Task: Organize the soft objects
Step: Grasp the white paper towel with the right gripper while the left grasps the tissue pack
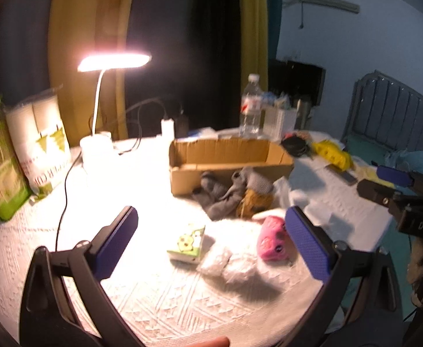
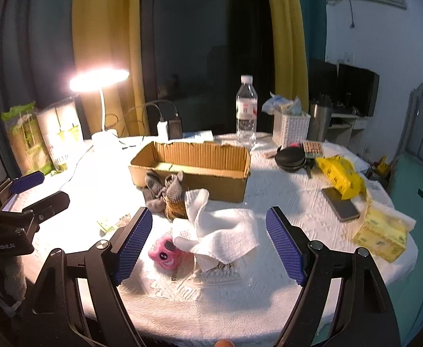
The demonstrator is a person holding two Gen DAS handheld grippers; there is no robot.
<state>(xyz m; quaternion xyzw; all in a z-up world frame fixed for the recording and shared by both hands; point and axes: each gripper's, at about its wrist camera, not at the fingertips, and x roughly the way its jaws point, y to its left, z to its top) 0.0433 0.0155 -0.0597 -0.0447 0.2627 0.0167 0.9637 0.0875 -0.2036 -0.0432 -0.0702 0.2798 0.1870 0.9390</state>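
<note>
An open cardboard box [image 1: 229,159] [image 2: 194,162] lies on the white tablecloth. Grey socks [image 1: 223,190] [image 2: 162,188] and a mustard-brown soft item [image 1: 255,199] [image 2: 176,205] lie against its front. A pink plush toy [image 1: 272,238] [image 2: 163,251] lies nearer, beside crumpled white cloth [image 2: 220,231] and a clear plastic bag [image 1: 234,263]. A small green-and-white tissue pack [image 1: 187,243] lies left of the bag. My left gripper [image 1: 211,243] is open above the pack and toy. My right gripper [image 2: 208,245] is open, straddling the white cloth.
A lit desk lamp [image 1: 113,60] [image 2: 98,79], paper roll packs [image 1: 40,141], a water bottle [image 2: 245,110], a white basket [image 2: 291,128], a yellow packet [image 2: 340,175], a phone [image 2: 340,208] and a tissue box [image 2: 380,237] stand around the table. A cable [image 1: 64,196] runs left.
</note>
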